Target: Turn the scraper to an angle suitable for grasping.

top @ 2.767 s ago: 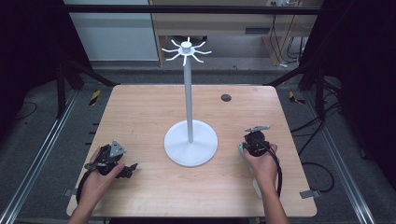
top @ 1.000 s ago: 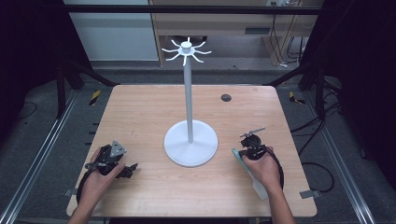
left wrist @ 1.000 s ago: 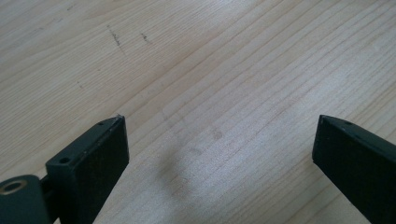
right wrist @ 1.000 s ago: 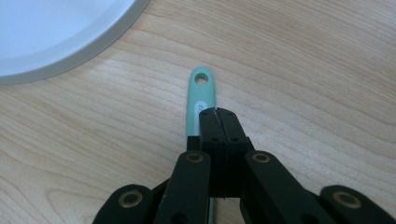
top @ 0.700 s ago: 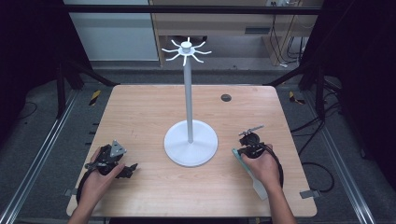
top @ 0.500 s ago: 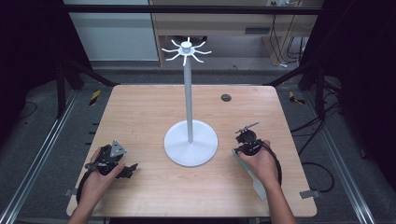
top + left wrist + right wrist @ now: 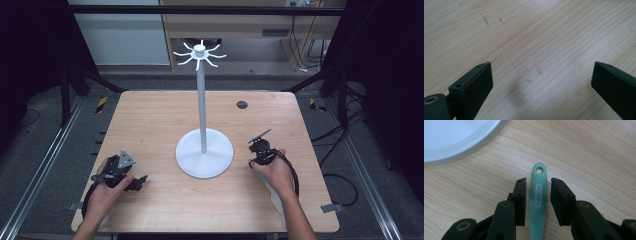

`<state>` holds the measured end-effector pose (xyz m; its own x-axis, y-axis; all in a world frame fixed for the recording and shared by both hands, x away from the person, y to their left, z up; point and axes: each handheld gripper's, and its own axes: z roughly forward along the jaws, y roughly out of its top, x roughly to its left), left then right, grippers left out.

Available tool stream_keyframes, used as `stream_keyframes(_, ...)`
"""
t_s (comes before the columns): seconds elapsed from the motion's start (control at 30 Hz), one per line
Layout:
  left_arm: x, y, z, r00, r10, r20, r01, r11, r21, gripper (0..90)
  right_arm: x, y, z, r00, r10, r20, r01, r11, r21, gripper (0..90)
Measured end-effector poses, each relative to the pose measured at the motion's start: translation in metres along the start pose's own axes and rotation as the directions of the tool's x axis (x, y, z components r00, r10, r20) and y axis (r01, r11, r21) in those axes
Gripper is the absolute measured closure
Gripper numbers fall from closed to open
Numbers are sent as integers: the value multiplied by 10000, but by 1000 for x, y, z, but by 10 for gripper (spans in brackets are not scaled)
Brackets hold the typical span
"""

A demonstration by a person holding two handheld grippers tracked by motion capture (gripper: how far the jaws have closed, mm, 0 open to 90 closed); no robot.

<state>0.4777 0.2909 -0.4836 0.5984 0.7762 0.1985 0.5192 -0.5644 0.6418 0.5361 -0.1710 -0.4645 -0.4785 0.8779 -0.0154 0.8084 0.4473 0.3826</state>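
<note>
- Two black two-jaw grippers are in play: the left gripper (image 7: 136, 181) rests low on the pale wooden table (image 7: 150, 115) with its jaws wide apart over bare wood, and the right gripper (image 7: 537, 195) straddles the handle of a slim mint-green plastic utensil with a hanging hole at its tip (image 7: 538, 192).
- The utensil lies flat on the table just beside the round base of the white metal stand with hooks at its top (image 7: 204, 152); in the high view its pale end (image 7: 272, 197) pokes out beyond the person's right hand (image 7: 275, 172).
- The right gripper's jaws stand apart, with a gap on each side of the handle; the pads do not press on it.
- Risk: closing from here could pinch the handle off-centre, since it sits nearer the left pad, so the thin, flat utensil may twist or skid on the wood.
- Risk: a grip this close to the holed tip leaves the long end hanging, and the utensil could droop or swing when lifted toward the hooks.
- Compared with a second ago, the right gripper's jaws have just been opening, with the handle between them, and the right hand sits slightly nearer the base; the left hand is unchanged.
</note>
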Motion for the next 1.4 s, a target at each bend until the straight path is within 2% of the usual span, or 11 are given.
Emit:
stream_keyframes(0.23, 0, 0, 0, 10000, 7, 7, -7, 10000, 8, 35, -1, 0, 2, 10000, -13, -94, 14, 9999, 113, 683)
stream_keyframes(0.4, 0, 0, 0, 10000, 1, 8, -1, 10000, -2, 35, -1, 0, 4, 9998, 165, -148, -161, 9995, 254, 697)
stream_keyframes(0.47, 0, 0, 0, 10000, 7, 2, -7, 10000, 3, 34, -3, 0, 5, 9999, 70, -115, -67, 9997, 246, 704)
stream_keyframes(0.8, 0, 0, 0, 10000, 8, 11, -8, 10000, 5, 35, -3, 1, 6, 9989, 348, -305, -335, 9986, 414, 735)
stream_keyframes(1.07, 0, 0, 0, 10000, 3, 12, -3, 10000, -13, 35, -1, 2, 6, 9999, 117, -103, -112, 9989, 459, 742)
stream_keyframes(1.1, 0, 0, 0, 10000, 3, 12, -3, 10000, -9, 35, -1, 2, 7, 10000, -3, -52, 5, 9993, 377, 743)
stream_keyframes(1.2, 1, 0, 0, 10000, 6, 15, -6, 10000, 22, 35, 1, 1, 3, 9999, 113, -56, -111, 9996, 241, 744)
stream_keyframes(1.23, 1, 0, 0, 10000, 7, 15, -7, 10000, 20, 35, 0, 0, 1, 10000, 34, -42, -34, 10000, 75, 744)
stream_keyframes(1.4, 0, 0, 0, 10000, 3, 5, -3, 10000, 1, 35, -1, 0, -15, 9994, 258, -219, -270, 9981, -562, 745)
